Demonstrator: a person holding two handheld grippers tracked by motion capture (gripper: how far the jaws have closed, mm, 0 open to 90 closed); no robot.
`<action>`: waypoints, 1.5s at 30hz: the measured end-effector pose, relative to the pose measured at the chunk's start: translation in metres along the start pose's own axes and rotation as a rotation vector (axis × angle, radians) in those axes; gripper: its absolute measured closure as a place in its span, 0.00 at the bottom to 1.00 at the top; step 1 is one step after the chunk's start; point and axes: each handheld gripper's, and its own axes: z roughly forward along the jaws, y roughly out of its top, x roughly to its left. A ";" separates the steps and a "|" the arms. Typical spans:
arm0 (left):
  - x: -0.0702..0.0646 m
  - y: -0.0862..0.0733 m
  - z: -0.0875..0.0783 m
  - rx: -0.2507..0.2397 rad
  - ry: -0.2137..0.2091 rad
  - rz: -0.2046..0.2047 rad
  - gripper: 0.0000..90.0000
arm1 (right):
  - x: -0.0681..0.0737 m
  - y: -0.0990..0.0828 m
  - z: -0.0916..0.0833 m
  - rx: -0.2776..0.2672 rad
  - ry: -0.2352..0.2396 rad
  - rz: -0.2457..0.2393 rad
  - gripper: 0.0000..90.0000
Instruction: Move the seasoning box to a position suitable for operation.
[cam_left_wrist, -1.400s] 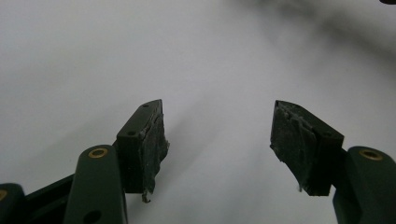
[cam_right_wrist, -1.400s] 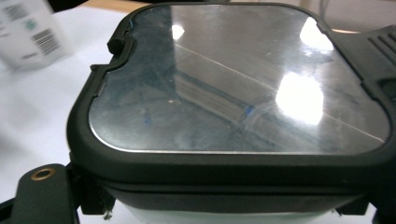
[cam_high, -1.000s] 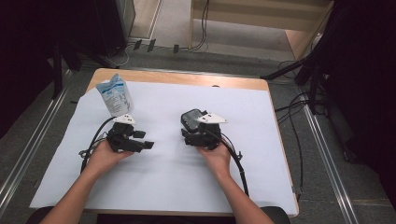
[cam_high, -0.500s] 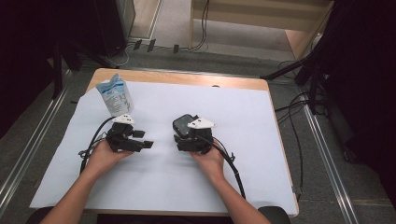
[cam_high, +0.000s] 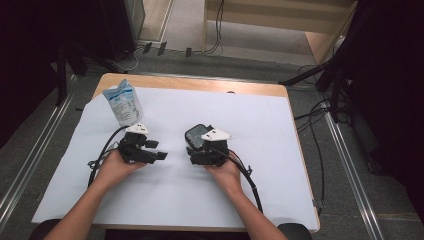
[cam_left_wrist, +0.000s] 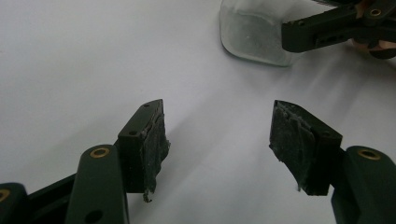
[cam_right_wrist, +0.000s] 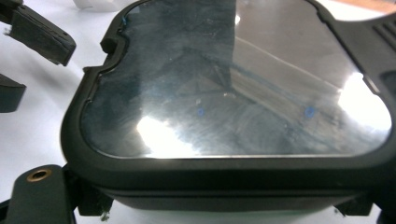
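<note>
- The right gripper (cam_high: 199, 141) sat near the middle of the white sheet (cam_high: 260, 150) that covered the table, in the person's right hand (cam_high: 223, 170).
- Its jaws were clamped on a glass container with a black-rimmed lid (cam_right_wrist: 233, 107), one jaw at each lower corner of that lid in the right gripper view; the container (cam_high: 198, 136) rested on the sheet.
- In the left gripper view the same container showed as clear glass (cam_left_wrist: 254, 32) at the top edge, gripped by the far gripper's jaw.
- The left gripper (cam_left_wrist: 217, 149) lay just to the left of the container, apart from it, held by the left hand (cam_high: 116, 167); its jaws stood wide with only bare sheet between them.
- A blue-and-white pouch (cam_high: 123, 102) stood upright at the sheet's far left corner, just beyond the left gripper.
</note>
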 end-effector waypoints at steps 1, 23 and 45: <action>0.000 0.000 0.000 0.000 -0.005 -0.002 0.41 | -0.001 0.000 -0.001 0.008 0.010 0.005 0.15; -0.007 0.007 0.003 -0.048 -0.040 -0.030 0.83 | -0.008 -0.012 -0.056 0.048 0.132 0.035 0.30; -0.020 0.035 0.015 -0.043 -0.071 0.005 1.00 | -0.065 0.008 -0.044 0.061 0.143 0.089 1.00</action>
